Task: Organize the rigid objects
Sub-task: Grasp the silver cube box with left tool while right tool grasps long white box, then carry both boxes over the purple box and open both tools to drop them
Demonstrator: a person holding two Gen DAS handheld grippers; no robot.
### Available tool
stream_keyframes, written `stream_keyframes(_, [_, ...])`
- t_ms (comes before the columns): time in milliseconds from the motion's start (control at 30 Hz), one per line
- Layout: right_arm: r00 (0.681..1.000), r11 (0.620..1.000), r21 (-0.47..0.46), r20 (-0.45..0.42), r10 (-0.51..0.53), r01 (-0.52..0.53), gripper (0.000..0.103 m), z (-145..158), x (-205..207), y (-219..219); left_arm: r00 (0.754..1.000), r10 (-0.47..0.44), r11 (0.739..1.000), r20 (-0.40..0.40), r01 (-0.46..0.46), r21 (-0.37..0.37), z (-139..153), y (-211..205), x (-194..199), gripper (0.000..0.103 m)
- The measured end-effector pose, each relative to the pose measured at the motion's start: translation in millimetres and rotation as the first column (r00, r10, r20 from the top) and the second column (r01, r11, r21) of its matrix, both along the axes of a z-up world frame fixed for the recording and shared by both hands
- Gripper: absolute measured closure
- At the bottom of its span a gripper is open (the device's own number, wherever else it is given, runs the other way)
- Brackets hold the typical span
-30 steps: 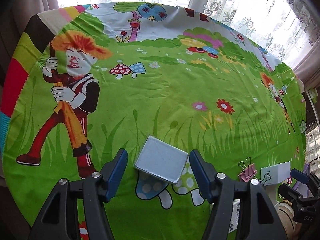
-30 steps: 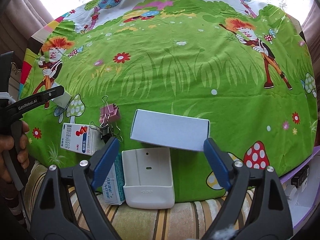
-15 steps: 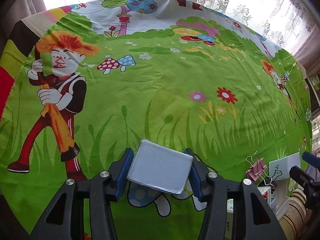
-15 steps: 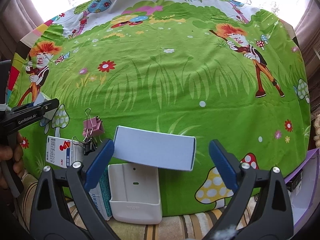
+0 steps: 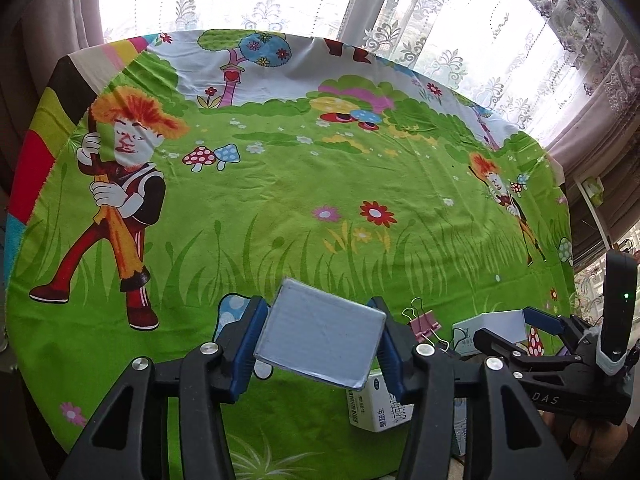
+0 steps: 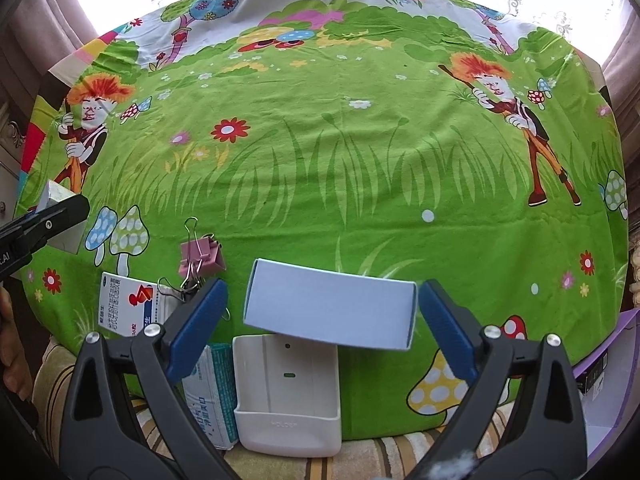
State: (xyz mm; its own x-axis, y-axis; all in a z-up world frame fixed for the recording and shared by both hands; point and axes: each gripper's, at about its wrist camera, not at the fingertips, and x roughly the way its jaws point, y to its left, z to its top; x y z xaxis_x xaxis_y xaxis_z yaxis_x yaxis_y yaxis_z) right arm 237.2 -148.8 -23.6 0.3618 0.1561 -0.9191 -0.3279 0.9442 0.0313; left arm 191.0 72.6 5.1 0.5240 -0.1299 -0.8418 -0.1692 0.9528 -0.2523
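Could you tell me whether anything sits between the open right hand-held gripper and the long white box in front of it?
Nothing visible does: the right hand-held gripper straddles the long white box with both pads clear of its ends.

My way across the green cloth [image 6: 360,152] lies open toward the window; near me crowd a white box [image 6: 332,308], white tray [image 6: 288,396], pink clip [image 6: 202,258] (handles up) and cartons [image 6: 128,304].

Table had this bright green cartoon cloth [image 6: 320,152] over it. Pink binder clip [image 6: 202,255], long white box [image 6: 332,304] and medicine box [image 6: 128,304] sat on it.
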Motion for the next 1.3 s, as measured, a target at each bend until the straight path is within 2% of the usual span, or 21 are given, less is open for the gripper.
stream_keyframes(67, [1.000, 1.000, -0.013, -0.013, -0.006, 0.006, 0.006, -6.7, 3.6, -0.1, 1.000, 0.002, 1.000, 0.018, -0.001, -0.019, 6.6, -4.9, -5.3, 0.050])
stream_keyframes(133, [1.000, 1.000, -0.013, -0.008, 0.000, 0.000, 0.014, -8.4, 3.3, -0.6, 0.999, 0.008, 0.999, 0.038, -0.006, -0.035, 12.6, -11.1, -10.5, 0.050])
stream_keyframes(200, [1.000, 1.000, -0.005, 0.013, 0.003, -0.003, 0.014, -5.1, -0.5, -2.1, 0.998, 0.013, 0.999, 0.056, -0.010, -0.050, 18.9, -17.7, -17.8, 0.050])
stream_keyframes(467, [0.985, 0.994, 0.094, 0.158, -0.074, 0.060, 0.014, 40.4, -36.2, -37.1, 0.992, 0.012, 0.991, 0.125, 0.005, -0.132, 46.6, -53.9, -57.2, 0.050])
stream_keyframes(567, [0.977, 0.985, 0.144, 0.176, -0.123, 0.098, 0.014, 52.2, -51.0, -56.8, 0.988, -0.006, 0.987, 0.152, 0.031, -0.157, 53.2, -73.5, -74.9, 0.050])
stream_keyframes(833, [0.951, 0.967, 0.185, 0.220, -0.216, 0.177, 0.014, 69.8, -86.5, -99.8, 0.986, -0.113, 0.970, 0.123, 0.136, -0.203, 33.8, -123.0, -105.4, 0.050])
stream_keyframes(900, [0.946, 0.961, 0.180, 0.214, -0.245, 0.209, 0.014, 68.7, -87.6, -105.6, 0.989, -0.095, 0.970, 0.117, 0.118, -0.211, 31.4, -124.5, -108.4, 0.050])
stream_keyframes(1000, [0.927, 0.954, 0.187, 0.252, -0.277, 0.235, 0.014, 71.1, -93.2, -111.2, 0.987, -0.041, 0.962, 0.158, 0.082, -0.259, 31.7, -121.2, -110.4, 0.050])
stream_keyframes(1033, [0.930, 0.947, 0.204, 0.221, -0.293, 0.250, 0.014, 69.2, -94.1, -114.0, 0.991, -0.016, 0.956, 0.132, 0.054, -0.290, 29.1, -121.4, -109.3, 0.051])
stream_keyframes(1067, [0.932, 0.938, 0.232, 0.195, -0.304, 0.257, 0.014, 68.8, -94.8, -116.3, 0.990, -0.045, 0.951, 0.135, 0.084, -0.297, 30.2, -127.2, -107.4, 0.051])
stream_keyframes(1167, [0.936, 0.958, 0.204, 0.248, -0.252, 0.204, 0.014, 76.9, -100.3, -111.0, 0.974, -0.117, 0.957, 0.193, 0.163, -0.240, 42.7, -141.6, -109.1, 0.051])
stream_keyframes(1300, [0.936, 0.965, 0.172, 0.259, -0.238, 0.198, 0.014, 78.1, -96.7, -119.6, 0.973, -0.137, 0.967, 0.188, 0.173, -0.189, 47.3, -143.3, -99.8, 0.051])
